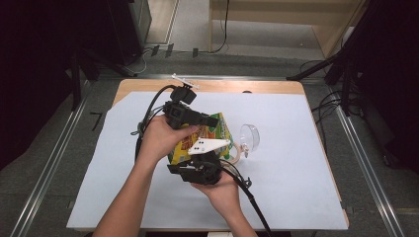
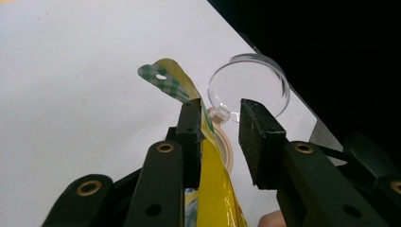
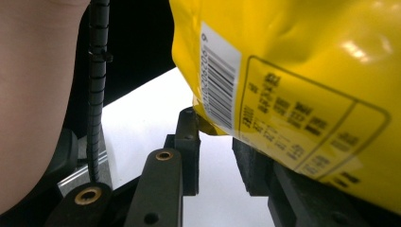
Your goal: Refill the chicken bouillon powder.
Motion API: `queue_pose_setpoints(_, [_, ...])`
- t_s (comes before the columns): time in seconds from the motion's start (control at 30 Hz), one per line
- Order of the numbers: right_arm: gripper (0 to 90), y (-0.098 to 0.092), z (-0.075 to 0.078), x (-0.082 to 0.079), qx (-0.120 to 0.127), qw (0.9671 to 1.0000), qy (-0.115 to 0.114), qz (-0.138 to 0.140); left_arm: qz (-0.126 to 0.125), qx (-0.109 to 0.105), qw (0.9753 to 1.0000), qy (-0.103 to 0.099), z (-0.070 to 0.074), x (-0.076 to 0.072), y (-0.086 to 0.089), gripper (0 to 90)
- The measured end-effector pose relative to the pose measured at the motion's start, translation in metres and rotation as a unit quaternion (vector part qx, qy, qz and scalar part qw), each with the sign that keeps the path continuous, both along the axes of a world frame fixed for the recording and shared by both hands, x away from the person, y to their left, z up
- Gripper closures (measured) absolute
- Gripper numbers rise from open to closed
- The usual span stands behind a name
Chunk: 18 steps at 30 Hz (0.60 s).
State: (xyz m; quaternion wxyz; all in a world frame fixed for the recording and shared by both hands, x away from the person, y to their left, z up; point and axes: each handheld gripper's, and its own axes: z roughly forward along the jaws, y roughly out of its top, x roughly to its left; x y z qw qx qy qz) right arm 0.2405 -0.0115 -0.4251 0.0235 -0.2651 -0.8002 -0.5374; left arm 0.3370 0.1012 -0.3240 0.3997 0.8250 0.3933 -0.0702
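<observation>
Yellow snack bag (image 1: 216, 134) sits between the two hands over the middle of the white mat (image 1: 296, 187), lifted at its top end, its green-checked sealed edge with a hang hole pointing away from the person. Left gripper (image 2: 220, 137), seen in its own view, has its jaws apart; the bag's top edge lies against the inner face of one jaw while the other pad stands clear of it, so nothing is pinched there. Right gripper (image 3: 215, 156) comes at the bag's lower end, where the barcode shows; a corner of the bag dips between its jaws, but the bag hides the far pad, so I cannot tell whether it is clamped. Just beyond the bag a clear plastic cup (image 2: 248, 85) lies on its side on the mat, with a tan ring (image 2: 226, 149) near it. Judging from this, the main risk is the slick film sliding out if the left jaws close on the thin edge alone, or the bag swinging and knocking the cup so it rolls away.
</observation>
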Motion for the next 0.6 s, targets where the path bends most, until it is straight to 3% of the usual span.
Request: queue_pose_setpoints(0.6, [73.7, 0.0039, -0.0011, 0.0002, 0.007, 0.9999, -0.006, -0.005, -0.004, -0.007, 1.0, 0.004, 0.0008, 0.0017, 0.0053, 71.5])
